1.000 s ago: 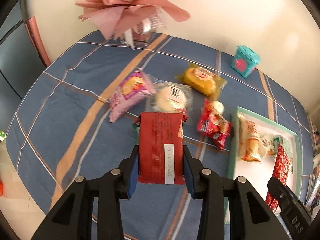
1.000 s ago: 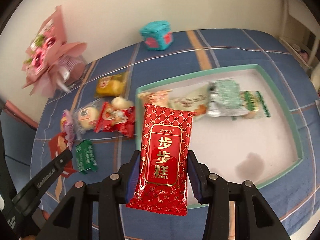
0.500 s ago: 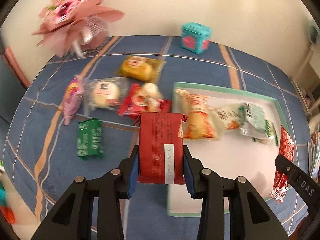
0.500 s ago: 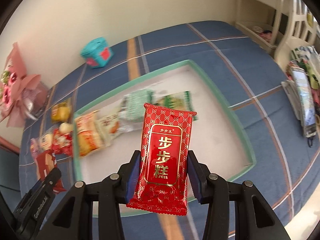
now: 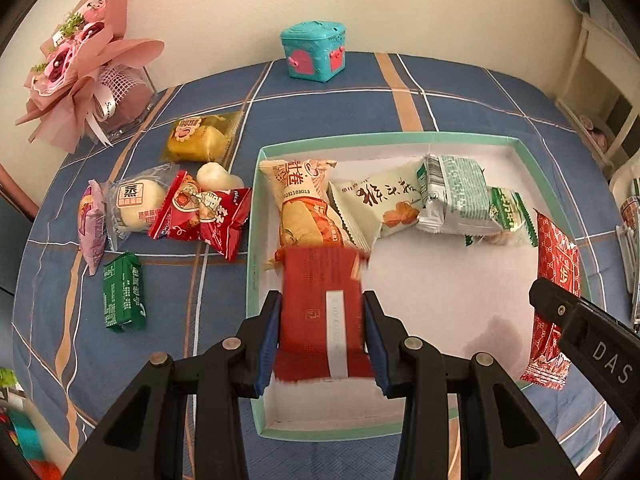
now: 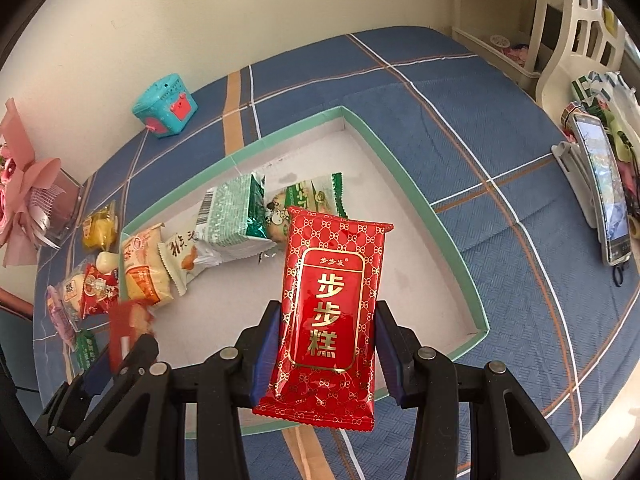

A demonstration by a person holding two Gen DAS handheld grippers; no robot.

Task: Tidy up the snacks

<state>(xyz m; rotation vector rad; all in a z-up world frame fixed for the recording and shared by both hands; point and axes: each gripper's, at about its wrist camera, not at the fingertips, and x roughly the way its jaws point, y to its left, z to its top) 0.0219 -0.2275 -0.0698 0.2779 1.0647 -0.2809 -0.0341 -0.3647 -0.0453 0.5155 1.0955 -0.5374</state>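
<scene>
left gripper (image 5: 323, 332): clamped a flat matte red pack (image 5: 320, 312)
right gripper (image 6: 326, 354): squeezed a glossy foil pouch (image 6: 326, 312)
tray (image 5: 256, 216): shallow, rectangular, mint rim

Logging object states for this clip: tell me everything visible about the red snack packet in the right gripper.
The red snack packet is a glossy, flat foil pouch with a gold bow pattern, a gold-framed panel of gold Chinese characters and crimped ends. It stands upright, printed face toward the camera, pinched at its sides between the blue pads of the right gripper. It hangs above the white tray, touching nothing else.
</scene>
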